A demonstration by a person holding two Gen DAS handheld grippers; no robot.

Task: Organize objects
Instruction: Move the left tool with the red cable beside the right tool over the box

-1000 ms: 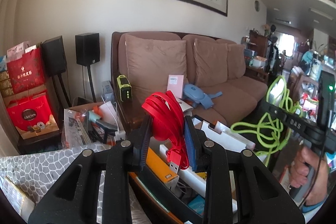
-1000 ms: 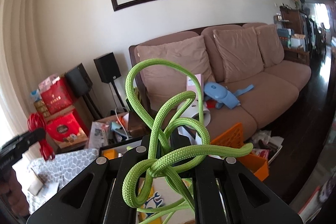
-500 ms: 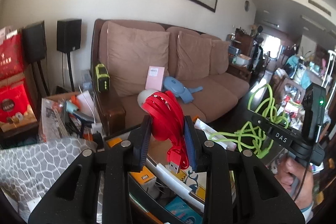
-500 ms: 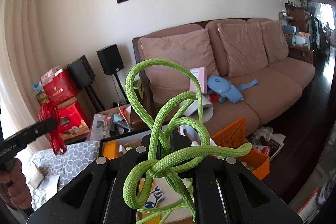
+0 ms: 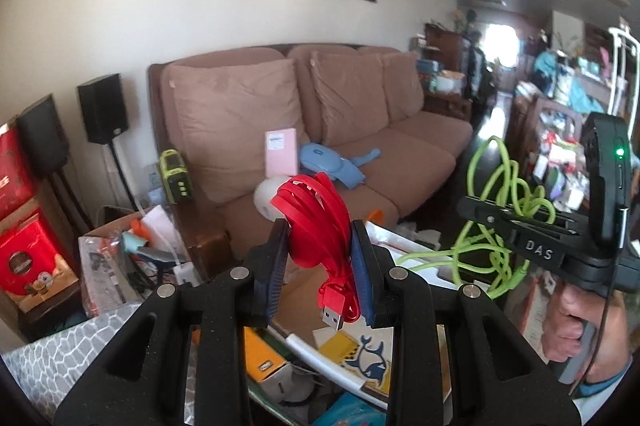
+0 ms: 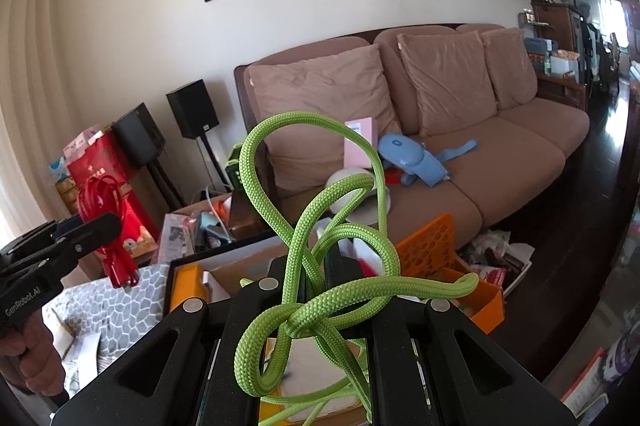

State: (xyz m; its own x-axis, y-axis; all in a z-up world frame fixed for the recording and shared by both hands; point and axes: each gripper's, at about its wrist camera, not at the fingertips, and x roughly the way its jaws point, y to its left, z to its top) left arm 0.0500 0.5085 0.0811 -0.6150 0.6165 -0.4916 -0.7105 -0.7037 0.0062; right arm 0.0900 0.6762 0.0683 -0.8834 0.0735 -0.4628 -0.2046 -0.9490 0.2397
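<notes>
Carrying 2 cables above a cluttered open box, both grippers are clamped on their loads. The left gripper pinches a coiled red flat USB cable, its plug dangling free below the pads. The right gripper is closed tight on a knotted green braided cord, with loops standing above and slack trailing down towards the box. That hanging slack could snag on the box's near edge or its contents, and the tangled loops may spill apart on release. The red coil looks loosely bundled, so it could unwind once dropped.
</notes>
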